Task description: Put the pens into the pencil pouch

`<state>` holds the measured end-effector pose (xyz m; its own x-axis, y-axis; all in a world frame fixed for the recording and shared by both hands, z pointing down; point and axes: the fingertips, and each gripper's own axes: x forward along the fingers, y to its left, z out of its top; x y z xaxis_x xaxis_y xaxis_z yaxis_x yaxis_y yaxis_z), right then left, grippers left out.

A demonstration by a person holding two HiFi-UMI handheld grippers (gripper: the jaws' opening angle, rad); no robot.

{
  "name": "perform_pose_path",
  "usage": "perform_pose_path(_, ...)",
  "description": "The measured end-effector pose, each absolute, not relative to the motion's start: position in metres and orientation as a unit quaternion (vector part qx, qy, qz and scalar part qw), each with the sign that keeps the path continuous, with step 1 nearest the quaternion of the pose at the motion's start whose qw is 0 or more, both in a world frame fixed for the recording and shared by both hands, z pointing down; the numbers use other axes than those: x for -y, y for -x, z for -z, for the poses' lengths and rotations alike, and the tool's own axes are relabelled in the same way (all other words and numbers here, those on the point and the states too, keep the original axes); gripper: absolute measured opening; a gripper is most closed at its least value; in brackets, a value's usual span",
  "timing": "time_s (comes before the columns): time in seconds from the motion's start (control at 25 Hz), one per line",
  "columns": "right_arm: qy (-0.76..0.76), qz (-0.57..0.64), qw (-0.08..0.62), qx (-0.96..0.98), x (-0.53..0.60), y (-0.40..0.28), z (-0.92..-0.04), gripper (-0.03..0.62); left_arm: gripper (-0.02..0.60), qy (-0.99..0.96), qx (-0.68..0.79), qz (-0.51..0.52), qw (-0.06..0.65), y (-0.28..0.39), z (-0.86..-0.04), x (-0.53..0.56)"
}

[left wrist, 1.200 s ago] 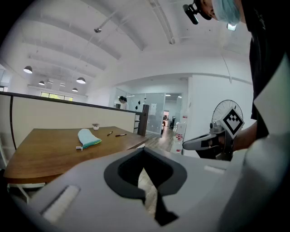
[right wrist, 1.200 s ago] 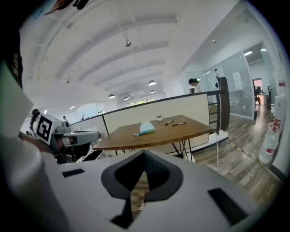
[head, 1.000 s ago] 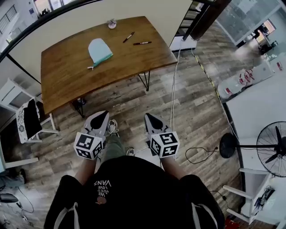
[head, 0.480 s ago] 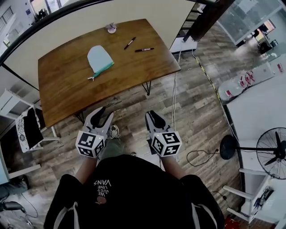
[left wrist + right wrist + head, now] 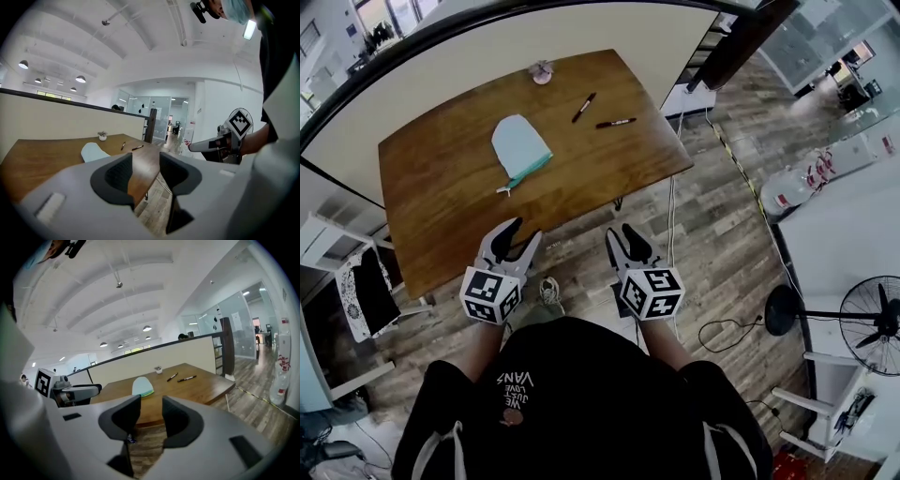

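Two thin, light pens (image 5: 584, 107) may roll, so mid-barrel holds best; left gripper (image 5: 523, 231) and right gripper (image 5: 622, 232) have just been opening, empty.

A wooden table (image 5: 441, 197) stands on plank flooring (image 5: 722, 225) against a cream partition (image 5: 487, 56). A small potted plant (image 5: 542, 71) sits at the table's far edge. A black pedestal fan (image 5: 874, 323) stands on the right.

- The table (image 5: 441, 187), ahead of the left claw (image 5: 522, 232) and right claw (image 5: 621, 232): smooth brown wood with a slight sheen.
- The pouch (image 5: 518, 148), beyond the left claw: pale matt cloth.
- The floor (image 5: 712, 225), under both: grainy grey-brown wood planks.
- Left claw and right claw: matt pale plastic shells and dark matt pads (image 5: 112, 180). Their jaws have just been opening, with nothing between them.
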<state>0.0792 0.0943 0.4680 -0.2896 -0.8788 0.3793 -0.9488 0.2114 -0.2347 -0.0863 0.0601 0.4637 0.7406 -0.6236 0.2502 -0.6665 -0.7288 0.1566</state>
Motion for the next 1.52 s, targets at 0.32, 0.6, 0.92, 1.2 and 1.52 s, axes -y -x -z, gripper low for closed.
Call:
perform_pose_path(0.32,-0.599,-0.21,0.096,0.767,-0.06,-0.061,-0.471,0.107,0.17,-0.928,0.344,-0.088,0.115,0.109,-0.472,-0.016)
perform_pose_path(0.6,-0.6,-0.225,0.104,0.761,-0.051,-0.054,-0.483,0.107,0.17,-0.932,0.332,-0.095,0.113,0.11,-0.476,-0.002)
perform_pose_path(0.92,-0.603,-0.239,0.109,0.753,-0.039,-0.063,-0.493,0.107,0.17,-0.931,0.319,-0.136,0.113,0.105,-0.499,0.019)
perform_pose_path(1.2,-0.597,-0.237,0.113,0.758,0.004,-0.091,-0.497,0.107,0.17,-0.92,0.34,-0.155,0.12,0.095,-0.51,0.057)
perform_pose_path(1.52,-0.564,-0.215,0.144,0.784,0.092,-0.136,-0.498,0.107,0.17,-0.899,0.387,-0.149,0.141,0.071,-0.51,0.103)
